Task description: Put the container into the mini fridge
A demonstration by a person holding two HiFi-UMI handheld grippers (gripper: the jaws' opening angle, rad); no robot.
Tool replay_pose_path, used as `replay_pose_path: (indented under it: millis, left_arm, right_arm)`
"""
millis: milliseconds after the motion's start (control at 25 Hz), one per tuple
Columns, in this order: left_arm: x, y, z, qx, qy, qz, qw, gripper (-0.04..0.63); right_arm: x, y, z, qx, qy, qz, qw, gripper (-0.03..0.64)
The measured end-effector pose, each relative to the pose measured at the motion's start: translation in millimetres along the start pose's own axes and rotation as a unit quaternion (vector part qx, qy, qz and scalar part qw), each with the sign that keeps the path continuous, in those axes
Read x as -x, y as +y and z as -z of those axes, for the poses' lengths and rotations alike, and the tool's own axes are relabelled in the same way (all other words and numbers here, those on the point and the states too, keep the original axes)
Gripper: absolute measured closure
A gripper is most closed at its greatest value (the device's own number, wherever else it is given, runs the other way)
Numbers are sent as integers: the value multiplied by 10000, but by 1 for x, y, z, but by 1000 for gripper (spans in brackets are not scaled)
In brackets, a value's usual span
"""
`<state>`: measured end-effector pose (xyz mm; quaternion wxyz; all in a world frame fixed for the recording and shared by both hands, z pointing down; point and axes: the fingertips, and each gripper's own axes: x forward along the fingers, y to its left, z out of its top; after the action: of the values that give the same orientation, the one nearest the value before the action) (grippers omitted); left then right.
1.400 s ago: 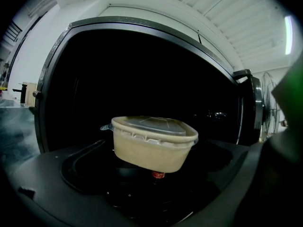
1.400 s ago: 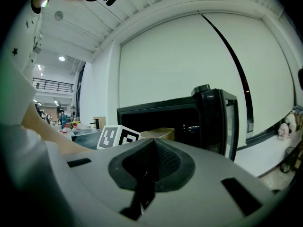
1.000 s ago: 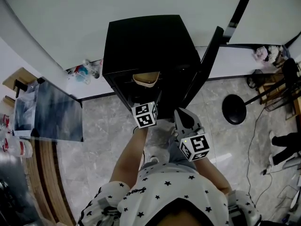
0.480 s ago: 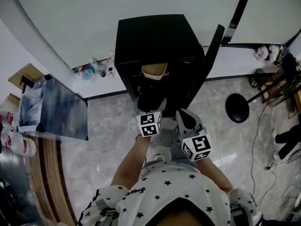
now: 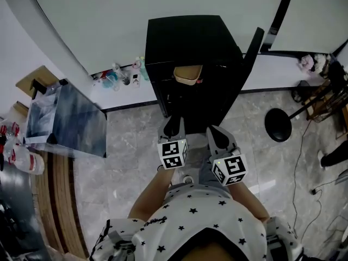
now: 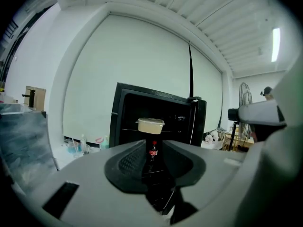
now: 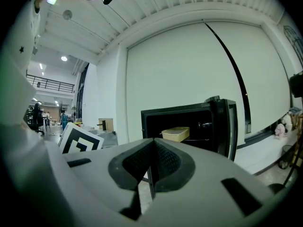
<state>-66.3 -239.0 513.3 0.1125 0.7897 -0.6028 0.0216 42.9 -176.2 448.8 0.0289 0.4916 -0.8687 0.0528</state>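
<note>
Beige lidded container (image 5: 188,74) standing upright on the upper shelf inside the black mini fridge (image 5: 190,37), rim uppermost, its long axis running side to side across the opening so that a long side faces outward. The fridge door (image 5: 250,58) stands open at the right. Both grippers are held level in front of the opening, well apart from the container. The left gripper (image 5: 173,125) has just been closing its jaws, which show a narrow gap with nothing between them; the right gripper (image 5: 216,135) has its jaws pressed together and empty. Only the left gripper view shows, through that gap, a red-labelled bottle (image 6: 153,150) lower in the fridge; only the right gripper view shows the hall to the left, with a railed gallery. The head view alone gives the grey marbled floor (image 5: 130,140), the white wall (image 5: 109,20), small bottles (image 5: 117,78) at its foot and a round-based stand (image 5: 279,125).
</note>
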Motion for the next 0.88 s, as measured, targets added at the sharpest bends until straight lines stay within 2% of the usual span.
replay_pose_path:
  millis: [240,520,880]
  left_arm:
    - [37,3,-11,10,-121,15,9999,566]
    - [72,5,-9,251,-21,131,9996,583]
    - [82,9,-12,240,-59,237,9994,583]
  right_arm:
    - [9,13,3,-31,-24,-49,10000,623]
    - [17,17,-1,-26,-111,-74,9999,623]
    - [16,29,5,-46,-8,-176,9998,624]
